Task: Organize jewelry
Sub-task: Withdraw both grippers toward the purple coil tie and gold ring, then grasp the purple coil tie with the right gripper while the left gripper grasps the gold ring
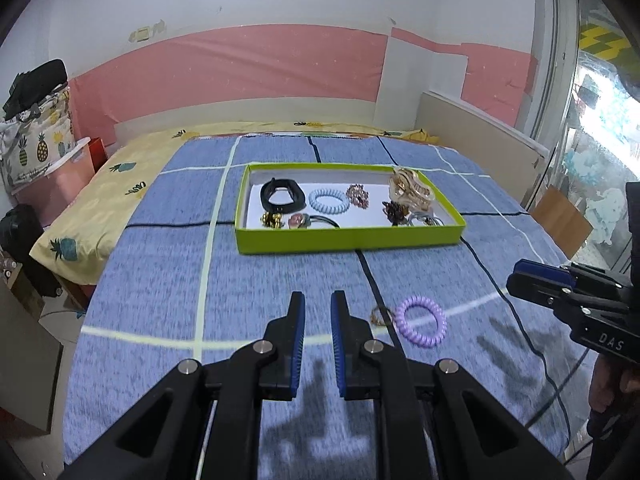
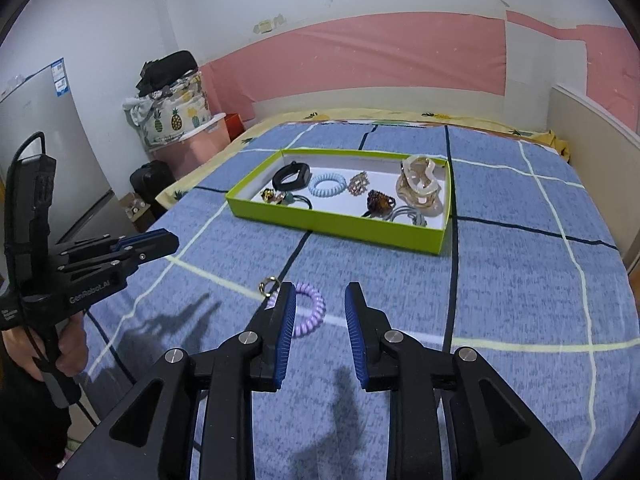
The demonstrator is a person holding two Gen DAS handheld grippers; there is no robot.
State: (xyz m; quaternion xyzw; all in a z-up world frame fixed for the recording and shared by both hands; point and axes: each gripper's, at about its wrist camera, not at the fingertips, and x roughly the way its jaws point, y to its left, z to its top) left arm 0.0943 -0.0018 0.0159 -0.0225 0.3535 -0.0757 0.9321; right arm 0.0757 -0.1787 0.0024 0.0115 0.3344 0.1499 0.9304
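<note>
Purple spiral hair tie (image 1: 420,321) lies on the blue checked bedspread (image 1: 160,280); left claw (image 1: 318,312) and right claw (image 2: 320,304) both apart, empty.

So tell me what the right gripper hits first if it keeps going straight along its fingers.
Probably the blue bedspread: the right gripper points downward with bare cloth ahead. The purple coil hair tie lies just left of that line, by the left finger; depth is unclear.

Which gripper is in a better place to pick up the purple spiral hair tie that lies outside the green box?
Probably the right gripper: its open jaws point almost at the purple spiral hair tie, which lies beside its left finger. The left gripper points past it, with a narrower gap.
</note>
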